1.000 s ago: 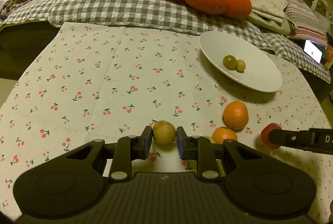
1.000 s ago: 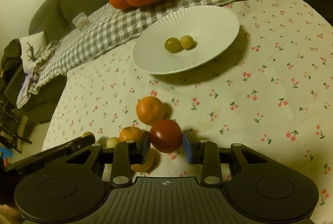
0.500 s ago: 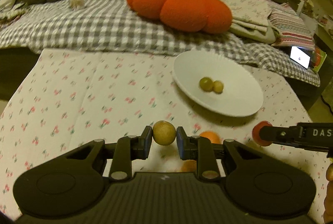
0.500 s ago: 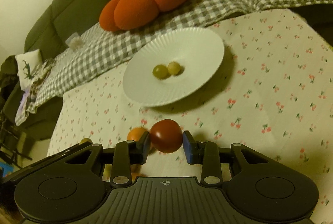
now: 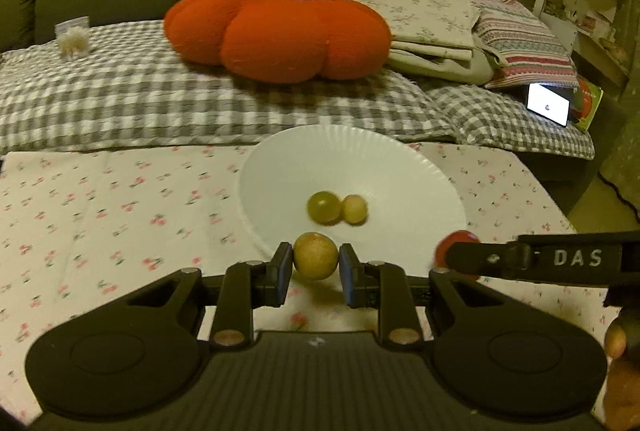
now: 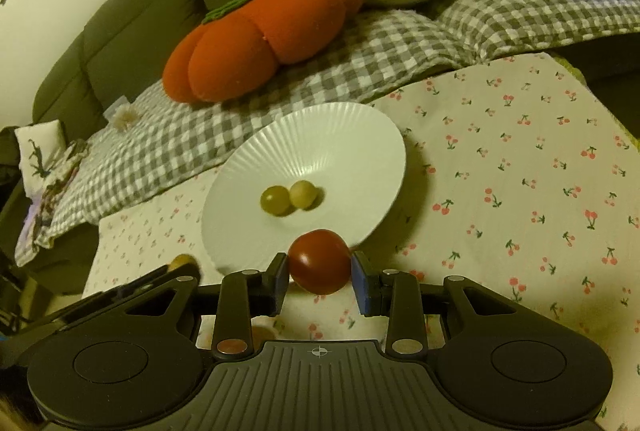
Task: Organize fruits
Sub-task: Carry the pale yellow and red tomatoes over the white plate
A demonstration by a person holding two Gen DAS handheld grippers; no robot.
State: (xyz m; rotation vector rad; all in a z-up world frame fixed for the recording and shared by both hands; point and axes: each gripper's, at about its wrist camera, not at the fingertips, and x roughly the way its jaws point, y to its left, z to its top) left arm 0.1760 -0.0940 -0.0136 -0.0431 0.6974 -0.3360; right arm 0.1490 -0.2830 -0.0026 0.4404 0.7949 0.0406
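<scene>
My left gripper (image 5: 315, 267) is shut on a round yellow-brown fruit (image 5: 315, 254) and holds it in the air at the near rim of the white plate (image 5: 280, 171). My right gripper (image 6: 319, 273) is shut on a red tomato (image 6: 319, 261), also at the plate's (image 6: 360, 135) near rim. The plate holds a green grape (image 5: 323, 206) and a pale yellow fruit (image 5: 355, 208) side by side; both show in the right wrist view too, the grape (image 6: 275, 199) and the yellow fruit (image 6: 303, 193). The right gripper's tomato (image 5: 448, 246) also shows in the left wrist view.
The table has a cherry-print cloth (image 5: 100, 211). Behind it a sofa carries a grey checked blanket (image 5: 120, 103), an orange pumpkin cushion (image 5: 276, 31), folded linens (image 5: 440, 27) and a lit phone (image 5: 548, 103). An orange fruit (image 6: 262, 333) shows under the right gripper.
Both grippers have lifted their fruits off the cloth and moved forward to the plate's near rim. The oranges left on the cloth have dropped out of the left wrist view.
</scene>
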